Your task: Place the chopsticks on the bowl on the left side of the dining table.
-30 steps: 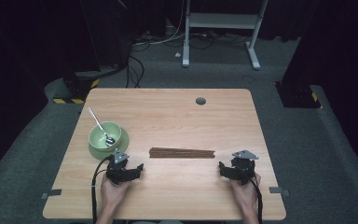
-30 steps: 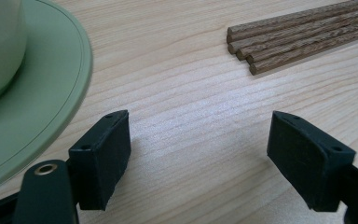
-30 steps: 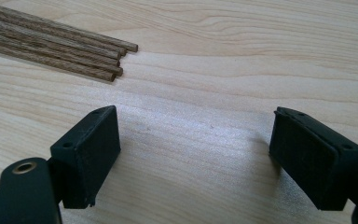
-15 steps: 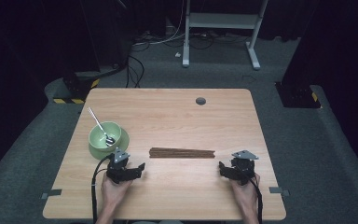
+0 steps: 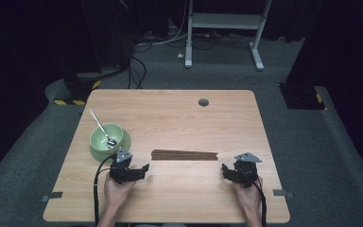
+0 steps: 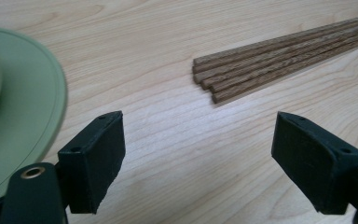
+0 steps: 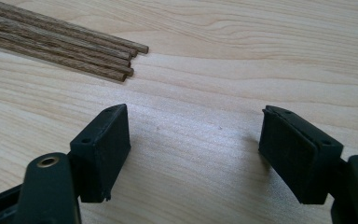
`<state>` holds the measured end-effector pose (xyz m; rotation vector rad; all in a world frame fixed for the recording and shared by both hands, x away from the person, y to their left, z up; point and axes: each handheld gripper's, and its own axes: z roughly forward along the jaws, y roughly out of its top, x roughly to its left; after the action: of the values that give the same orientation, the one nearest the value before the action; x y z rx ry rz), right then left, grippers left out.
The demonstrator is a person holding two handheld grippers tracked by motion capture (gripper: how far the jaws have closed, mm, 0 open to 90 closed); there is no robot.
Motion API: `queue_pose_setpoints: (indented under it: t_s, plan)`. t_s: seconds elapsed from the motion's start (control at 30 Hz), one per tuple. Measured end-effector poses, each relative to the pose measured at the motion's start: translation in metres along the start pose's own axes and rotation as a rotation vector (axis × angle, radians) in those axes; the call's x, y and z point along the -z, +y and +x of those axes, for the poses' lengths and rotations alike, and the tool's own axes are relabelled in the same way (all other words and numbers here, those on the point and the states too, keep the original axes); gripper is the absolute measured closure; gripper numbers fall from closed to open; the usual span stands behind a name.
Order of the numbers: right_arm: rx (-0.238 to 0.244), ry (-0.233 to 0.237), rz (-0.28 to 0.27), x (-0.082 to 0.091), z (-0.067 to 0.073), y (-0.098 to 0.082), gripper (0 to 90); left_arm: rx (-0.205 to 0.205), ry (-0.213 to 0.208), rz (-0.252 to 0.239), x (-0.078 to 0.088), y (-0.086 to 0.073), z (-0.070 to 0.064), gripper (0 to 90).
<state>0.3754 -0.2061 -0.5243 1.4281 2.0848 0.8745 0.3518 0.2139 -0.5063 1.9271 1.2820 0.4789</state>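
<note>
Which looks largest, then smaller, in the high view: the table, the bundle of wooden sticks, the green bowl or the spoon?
1. Table, by far the largest.
2. Bundle of wooden sticks, long but thin.
3. Green bowl, shorter across than the bundle, though wider.
4. Spoon, the smallest.

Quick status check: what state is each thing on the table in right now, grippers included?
Left gripper: open, jaws just widened, nothing between them.
Right gripper: open, holding nothing.
Wooden sticks: lying flat in a bundle between the grippers, untouched.
Green bowl: upright on its saucer.
Spoon: resting in the bowl, handle leaning over the rim.
</note>
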Motion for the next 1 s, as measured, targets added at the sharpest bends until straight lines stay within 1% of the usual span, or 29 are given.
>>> queue_pose_setpoints:
  t_s: [0.17,0.2,0.3,0.47,0.57,0.6,0.67,0.8,0.9,0.97,1.0]
  plan:
    - [-0.001,0.000,0.000,0.000,0.000,0.000,24.5,0.000,-0.028,-0.006,-0.003,0.005,-0.003,17.7]
    - [-0.003,0.000,0.000,0.000,0.000,0.000,24.5,0.000,-0.028,-0.006,-0.003,0.005,-0.003,17.6]
    - [-0.001,0.000,-0.001,0.000,0.000,0.000,24.5,-0.017,-0.033,-0.001,-0.004,0.009,-0.005,17.3]
    - [-0.001,0.000,-0.001,0.000,0.000,0.000,24.5,-0.024,-0.049,-0.006,-0.006,0.015,-0.007,17.2]
    - [-0.001,0.000,-0.001,0.000,0.000,0.000,24.5,-0.032,-0.059,-0.007,-0.008,0.020,-0.008,17.2]
    - [-0.002,0.000,0.000,0.000,0.000,0.000,24.5,-0.033,-0.068,-0.004,-0.009,0.023,-0.010,17.0]
    - [-0.001,0.000,-0.001,0.000,0.000,0.000,24.5,-0.037,-0.070,-0.004,-0.010,0.025,-0.011,17.0]
    - [-0.001,0.001,-0.001,0.000,0.000,0.000,24.5,-0.041,-0.088,-0.004,-0.013,0.030,-0.013,16.9]
    - [-0.001,0.001,-0.001,0.000,0.000,0.000,24.5,-0.023,-0.110,-0.008,-0.015,0.032,-0.013,17.2]
    - [-0.001,0.001,-0.001,0.000,0.000,0.000,24.6,-0.020,-0.108,-0.009,-0.016,0.033,-0.015,17.1]
    - [-0.001,0.001,-0.001,0.000,0.000,0.000,24.6,-0.025,-0.110,-0.011,-0.015,0.035,-0.015,17.1]
